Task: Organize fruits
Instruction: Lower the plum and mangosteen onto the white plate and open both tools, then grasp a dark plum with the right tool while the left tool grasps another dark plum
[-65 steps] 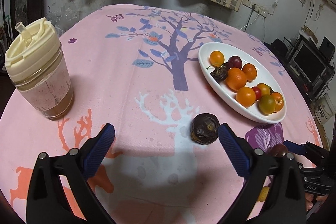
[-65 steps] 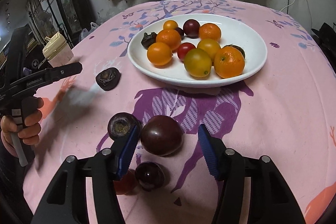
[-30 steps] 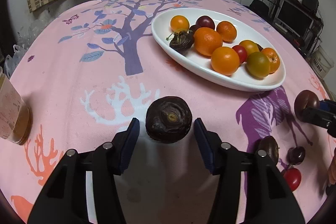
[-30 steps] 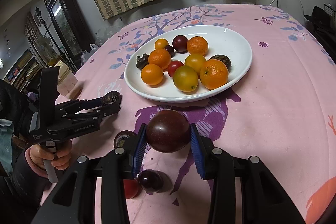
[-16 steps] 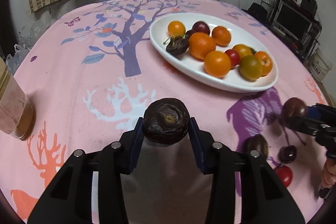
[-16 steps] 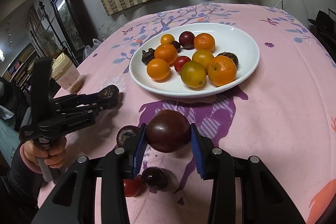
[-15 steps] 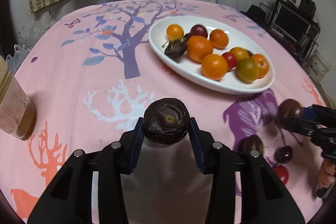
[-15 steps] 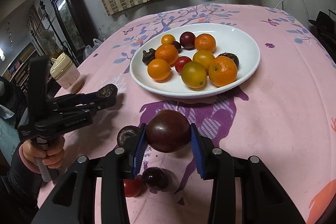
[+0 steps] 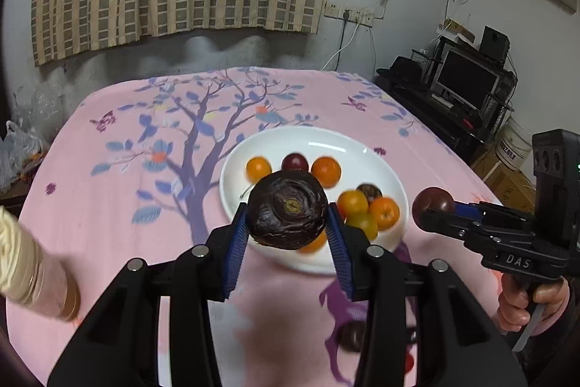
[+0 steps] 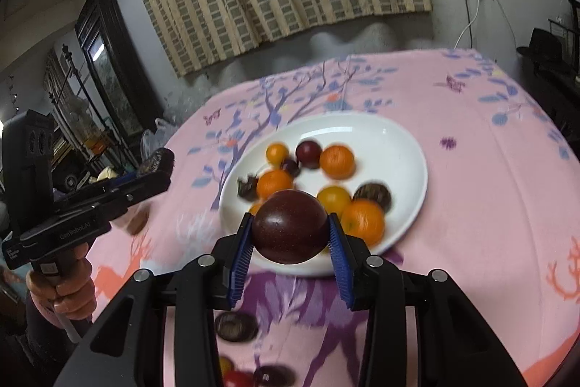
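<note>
My left gripper (image 9: 288,236) is shut on a dark wrinkled passion fruit (image 9: 287,208) and holds it in the air in front of the white oval plate (image 9: 366,147). My right gripper (image 10: 290,247) is shut on a smooth dark red plum (image 10: 289,230), also lifted, just before the plate (image 10: 395,136). The plate holds several oranges, tomatoes and dark fruits. The right gripper shows in the left wrist view (image 9: 435,205), the left one in the right wrist view (image 10: 156,165).
A wrinkled dark fruit (image 10: 235,325), a red tomato (image 10: 237,378) and a dark plum (image 10: 273,375) lie on the pink cloth below my right gripper. A lidded cup (image 9: 29,271) stands at the table's left edge. A TV stand (image 9: 467,86) is beyond the right edge.
Both grippers have risen well above the table with their fruits and tilted up, so the plate now sits lower and farther in both views. Grips are unchanged.
</note>
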Motion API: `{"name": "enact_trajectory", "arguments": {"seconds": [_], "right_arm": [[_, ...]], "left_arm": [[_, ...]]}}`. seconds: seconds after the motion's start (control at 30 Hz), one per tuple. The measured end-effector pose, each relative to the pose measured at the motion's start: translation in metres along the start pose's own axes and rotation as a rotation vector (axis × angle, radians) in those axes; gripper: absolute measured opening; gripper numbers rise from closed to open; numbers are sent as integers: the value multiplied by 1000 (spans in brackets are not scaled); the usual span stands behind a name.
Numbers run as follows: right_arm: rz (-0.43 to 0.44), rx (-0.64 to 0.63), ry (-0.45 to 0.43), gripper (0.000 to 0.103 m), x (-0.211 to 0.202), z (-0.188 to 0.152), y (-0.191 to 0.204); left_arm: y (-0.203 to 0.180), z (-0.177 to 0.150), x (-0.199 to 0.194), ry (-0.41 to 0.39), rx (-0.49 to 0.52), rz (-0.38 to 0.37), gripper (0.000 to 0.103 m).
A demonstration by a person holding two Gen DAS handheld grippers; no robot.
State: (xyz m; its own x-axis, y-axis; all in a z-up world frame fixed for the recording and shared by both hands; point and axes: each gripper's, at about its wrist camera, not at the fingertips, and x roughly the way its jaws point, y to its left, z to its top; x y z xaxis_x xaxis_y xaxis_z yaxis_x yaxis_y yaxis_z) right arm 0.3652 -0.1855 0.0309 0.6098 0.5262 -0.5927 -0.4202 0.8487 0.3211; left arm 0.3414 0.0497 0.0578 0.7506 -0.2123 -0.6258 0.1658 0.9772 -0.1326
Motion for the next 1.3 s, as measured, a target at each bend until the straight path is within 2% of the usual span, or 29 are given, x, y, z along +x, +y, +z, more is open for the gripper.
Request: {"name": "enact_trajectory", "arguments": {"seconds": [0.07, 0.23, 0.47, 0.5, 0.53, 0.6, 0.67, 0.77, 0.83, 1.0, 1.13, 1.2, 1.3], "right_arm": [[-18, 8, -11, 41, 9, 11, -6], [-46, 35, 12, 41, 44, 28, -25], [-68, 49, 60, 41, 77, 26, -41], [-69, 48, 65, 43, 78, 25, -41], [-70, 52, 69, 48, 78, 24, -41], [-65, 68, 59, 57, 71, 25, -39], [-58, 42, 33, 59, 56, 26, -32], [-70, -24, -3, 63, 31, 18, -16], [-67, -57, 8, 64, 21, 7, -8], [-9, -99, 113, 64, 7, -47, 5], [39, -78, 219, 64, 5, -88, 5], [52, -83, 224, 64, 0, -96, 8], [52, -111, 241, 61, -4, -105, 14]], "left_arm": [[-1, 12, 21, 24, -5, -9, 42], [-4, 27, 70, 78, 20, 31, 42], [5, 29, 111, 131, -7, 41, 42], [5, 28, 114, 137, -11, 47, 43], [4, 27, 114, 137, -15, 67, 61], [4, 28, 107, 106, -29, 126, 92], [4, 27, 90, 47, -32, 145, 93], [3, 21, 60, 45, -10, 139, 96], [5, 10, 41, 32, -27, 149, 98], [16, -45, 5, 66, -115, 122, 98], [31, -89, -2, 101, -215, 117, 98], [37, -99, -3, 121, -240, 127, 98], [42, -104, -5, 107, -254, 154, 98]]}}
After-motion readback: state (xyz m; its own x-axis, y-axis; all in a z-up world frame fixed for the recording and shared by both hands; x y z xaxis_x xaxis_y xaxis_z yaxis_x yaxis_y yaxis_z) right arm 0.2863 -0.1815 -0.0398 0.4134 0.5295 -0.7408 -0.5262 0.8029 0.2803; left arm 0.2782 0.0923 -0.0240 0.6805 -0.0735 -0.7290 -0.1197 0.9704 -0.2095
